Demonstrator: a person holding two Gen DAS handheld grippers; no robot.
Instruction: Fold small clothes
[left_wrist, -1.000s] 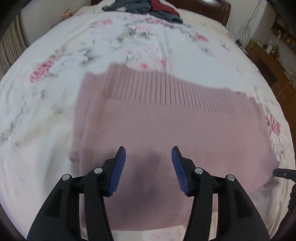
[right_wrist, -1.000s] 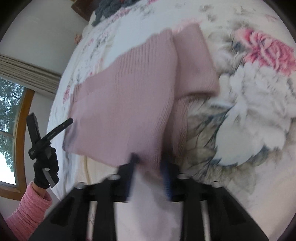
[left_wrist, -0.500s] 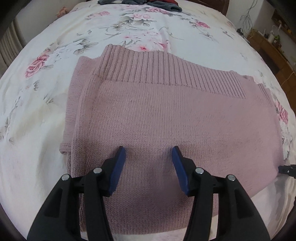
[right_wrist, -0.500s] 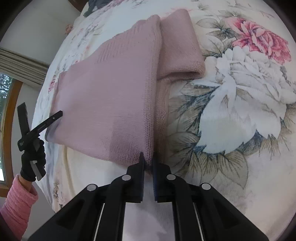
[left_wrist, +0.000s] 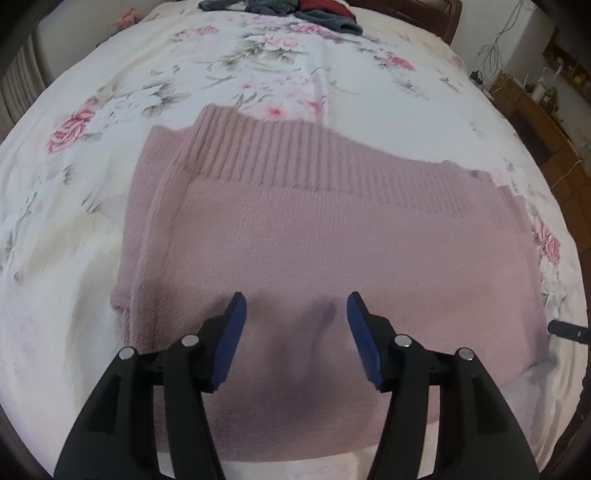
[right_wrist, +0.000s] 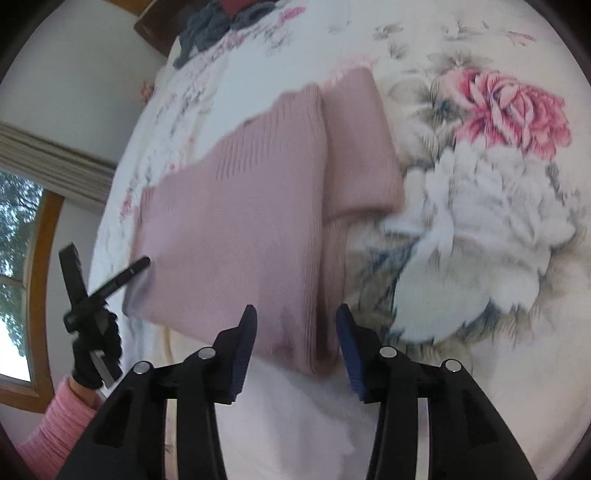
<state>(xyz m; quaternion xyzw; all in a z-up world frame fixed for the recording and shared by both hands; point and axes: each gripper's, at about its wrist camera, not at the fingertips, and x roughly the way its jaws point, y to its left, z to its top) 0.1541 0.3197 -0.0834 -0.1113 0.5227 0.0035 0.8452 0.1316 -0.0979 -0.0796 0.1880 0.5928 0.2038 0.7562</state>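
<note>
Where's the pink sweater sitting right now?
The pink sweater lies folded on the floral bedspread, directly ahead of the open left claw in the left wrist view; the right claw is open at its near corner.

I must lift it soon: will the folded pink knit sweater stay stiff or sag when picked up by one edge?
The folded pink knit sweater will probably sag, since it is soft knit. Its layers lie loose, so they may slide apart.
</note>
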